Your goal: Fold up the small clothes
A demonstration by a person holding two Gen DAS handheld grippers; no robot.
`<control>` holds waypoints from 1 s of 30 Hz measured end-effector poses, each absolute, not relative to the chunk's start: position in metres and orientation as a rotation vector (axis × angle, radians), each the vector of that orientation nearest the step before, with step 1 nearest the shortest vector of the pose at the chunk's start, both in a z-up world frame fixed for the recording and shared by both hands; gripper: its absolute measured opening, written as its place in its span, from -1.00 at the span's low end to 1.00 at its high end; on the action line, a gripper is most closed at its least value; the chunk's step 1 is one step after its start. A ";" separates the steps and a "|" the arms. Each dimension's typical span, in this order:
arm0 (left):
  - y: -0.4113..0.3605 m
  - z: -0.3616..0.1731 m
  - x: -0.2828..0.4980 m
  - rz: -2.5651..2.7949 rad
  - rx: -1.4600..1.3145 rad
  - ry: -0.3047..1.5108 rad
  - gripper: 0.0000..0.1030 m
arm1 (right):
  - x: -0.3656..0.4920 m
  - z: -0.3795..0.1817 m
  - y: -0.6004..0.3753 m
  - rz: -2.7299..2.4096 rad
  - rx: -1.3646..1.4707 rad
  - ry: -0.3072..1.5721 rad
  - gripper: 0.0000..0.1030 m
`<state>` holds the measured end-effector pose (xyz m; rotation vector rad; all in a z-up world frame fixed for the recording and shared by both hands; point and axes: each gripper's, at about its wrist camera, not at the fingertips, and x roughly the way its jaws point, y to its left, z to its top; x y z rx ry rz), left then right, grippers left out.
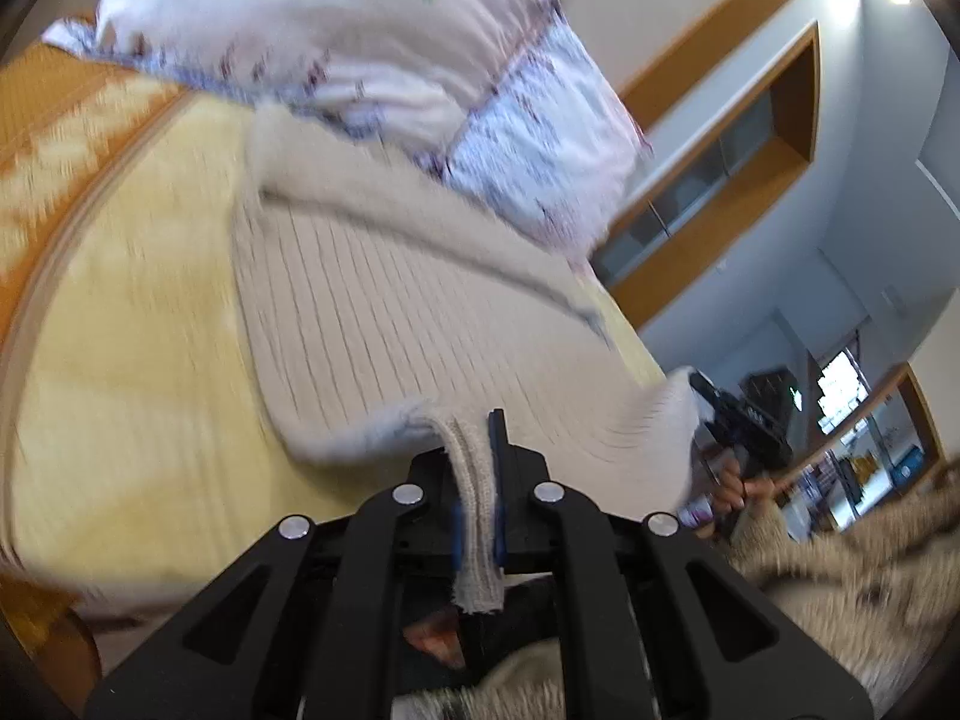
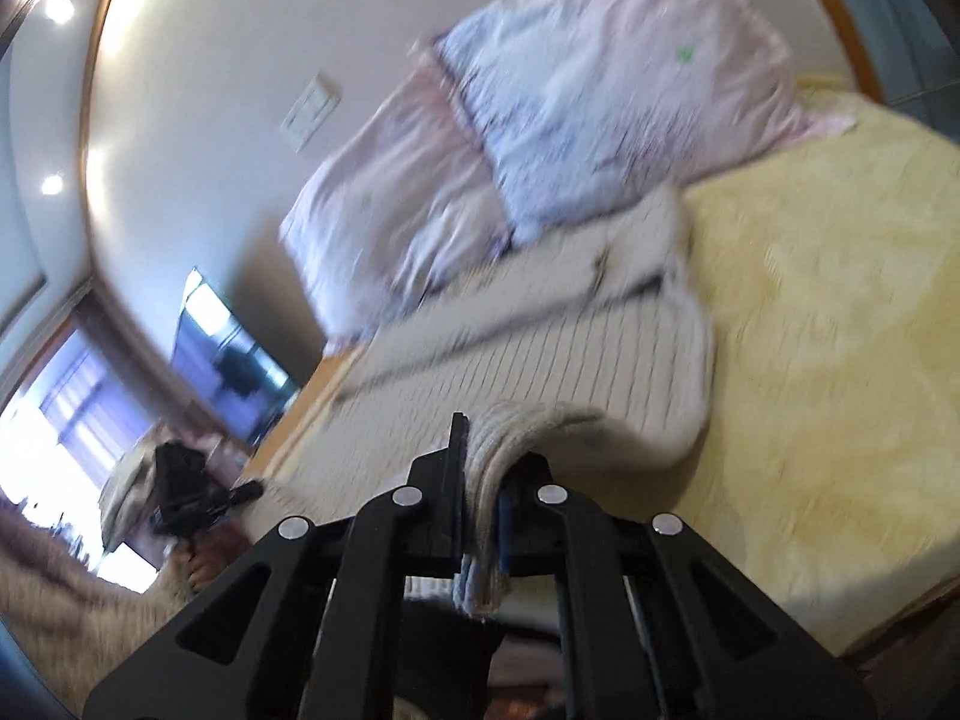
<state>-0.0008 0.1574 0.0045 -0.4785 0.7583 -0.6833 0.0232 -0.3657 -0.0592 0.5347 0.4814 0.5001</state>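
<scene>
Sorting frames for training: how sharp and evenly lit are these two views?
Left wrist: sweater and pillow motion-smeared, left gripper crisp. Right wrist: same smear, ceiling lights flare, window blown out; strong fisheye bending in both.

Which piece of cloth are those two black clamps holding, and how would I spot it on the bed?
Find the yellow bedspread with the pink and blue patterned pillows at its far end. Just in front of them lies a beige ribbed knit garment, its near edge pinched in the left gripper and right gripper. It alone is plain beige with fine ribs.
</scene>
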 end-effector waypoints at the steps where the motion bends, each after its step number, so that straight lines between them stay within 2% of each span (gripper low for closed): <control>1: 0.159 0.009 0.006 -0.670 -0.482 0.751 -0.88 | 0.027 -0.056 -0.364 0.477 0.516 0.475 -0.85; 12: 0.152 0.042 0.121 -0.412 -0.459 0.767 -0.89 | 0.092 -0.034 -0.341 0.218 0.321 0.441 -0.86; 21: 0.138 0.071 0.170 -0.380 -0.389 0.749 -0.89 | 0.115 -0.022 -0.342 0.167 0.303 0.409 -0.86; 30: 0.133 0.076 0.211 -0.341 -0.391 0.762 -0.89 | 0.152 -0.017 -0.344 0.162 0.343 0.424 -0.86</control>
